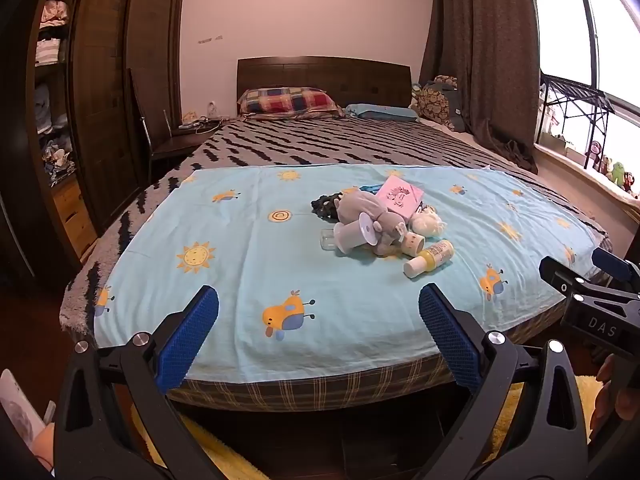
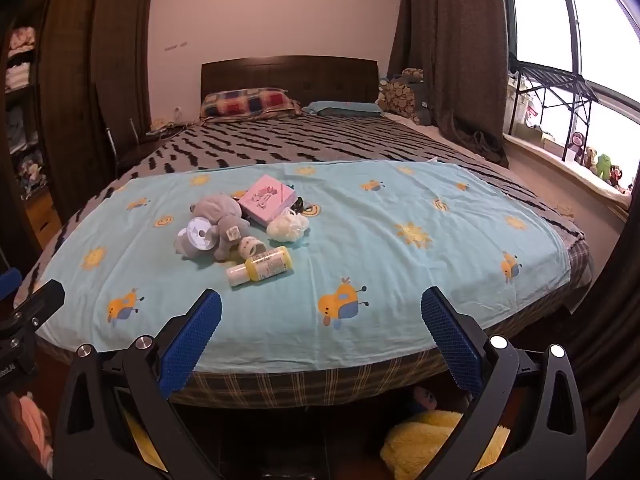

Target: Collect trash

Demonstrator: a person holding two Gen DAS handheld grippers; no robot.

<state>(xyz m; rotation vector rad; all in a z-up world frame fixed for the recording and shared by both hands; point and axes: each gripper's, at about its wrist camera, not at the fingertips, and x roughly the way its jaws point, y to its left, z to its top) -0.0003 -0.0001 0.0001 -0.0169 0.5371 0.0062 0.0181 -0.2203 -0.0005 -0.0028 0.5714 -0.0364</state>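
Observation:
A small heap of items lies on the light blue sheet (image 1: 248, 264) at the foot of the bed. In it are a yellow bottle with a white cap (image 1: 429, 258) (image 2: 260, 267), a grey plush toy (image 1: 370, 212) (image 2: 218, 216), a white spool (image 1: 354, 234) (image 2: 196, 234), a roll of tape (image 1: 414, 243) (image 2: 252, 246), a pink box (image 1: 400, 196) (image 2: 267, 199) and a white mesh puff (image 1: 428, 224) (image 2: 288, 227). My left gripper (image 1: 319, 332) is open and empty, short of the bed's edge. My right gripper (image 2: 321, 334) is open and empty too, and shows at the right edge of the left wrist view (image 1: 592, 292).
The bed has a zigzag blanket (image 1: 320, 144), pillows (image 1: 288, 100) and a dark headboard. A wardrobe (image 1: 100, 100) stands to the left, curtains and a window sill with toys (image 2: 600, 168) to the right. A yellow fluffy thing (image 2: 436, 436) lies on the floor under the bed's foot.

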